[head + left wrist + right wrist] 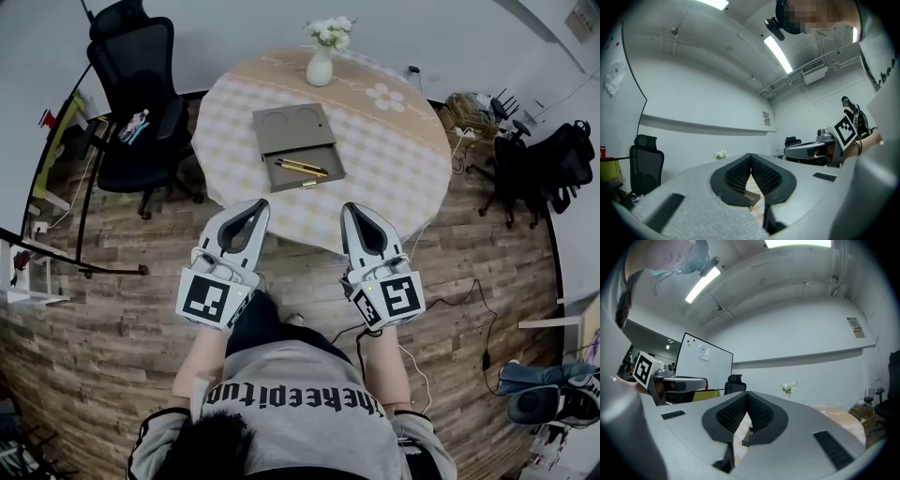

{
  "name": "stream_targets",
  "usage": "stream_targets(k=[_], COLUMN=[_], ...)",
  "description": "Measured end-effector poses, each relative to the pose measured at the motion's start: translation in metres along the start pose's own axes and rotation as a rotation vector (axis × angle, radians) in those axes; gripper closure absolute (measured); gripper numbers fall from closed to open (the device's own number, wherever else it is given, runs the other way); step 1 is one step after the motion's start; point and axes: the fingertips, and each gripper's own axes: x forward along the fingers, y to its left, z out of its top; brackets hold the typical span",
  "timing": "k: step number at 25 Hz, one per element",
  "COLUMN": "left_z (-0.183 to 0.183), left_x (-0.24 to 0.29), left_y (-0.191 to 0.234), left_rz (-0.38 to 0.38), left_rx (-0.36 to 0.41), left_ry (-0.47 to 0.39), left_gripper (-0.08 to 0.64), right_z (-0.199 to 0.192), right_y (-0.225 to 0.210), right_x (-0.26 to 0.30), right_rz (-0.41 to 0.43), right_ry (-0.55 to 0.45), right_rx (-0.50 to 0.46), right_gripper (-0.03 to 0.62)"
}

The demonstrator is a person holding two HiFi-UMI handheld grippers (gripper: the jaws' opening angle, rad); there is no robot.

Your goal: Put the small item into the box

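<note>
- Wood-plank floor (112, 319) runs under a round table (403, 159) covered with a pale checked cloth.
- White vase (320, 67) of white flowers stands at the table's far edge.
- Grey box (306, 173) lies open near the table's middle. Its lid (292, 127), which has two round recesses, lies flat against the far side.
- Small item (302, 168), slim and yellow-and-black, lies inside the box's tray, slanted across it.
- Left gripper (255, 208) is held level just over the table's near edge, well short of the box. Its jaws are pressed together at the tips with nothing between them.
- Right gripper (354, 212) is beside it at the same edge. Its jaws are likewise closed tip to tip and hold nothing.
- Black office chair (136, 89) stands left of the table.
- Whiteboard (704, 366) stands against the far wall in the right gripper view.
- Black cable (459, 300) trails across the floor at right.
</note>
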Motion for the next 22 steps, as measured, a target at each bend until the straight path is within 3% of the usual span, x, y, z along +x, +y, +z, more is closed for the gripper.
stream_targets(k=[22], left_z=[-0.003], left_x=[0.014], left_y=[-0.010], left_rz=[-0.014], left_rx=[0.011], left_ry=[0.009], left_gripper=[0.545], right_z=[0.001], right_y=[-0.014], right_x=[-0.003], right_rz=[-0.009], right_ry=[-0.024], right_rx=[0.012], right_gripper=[0.588])
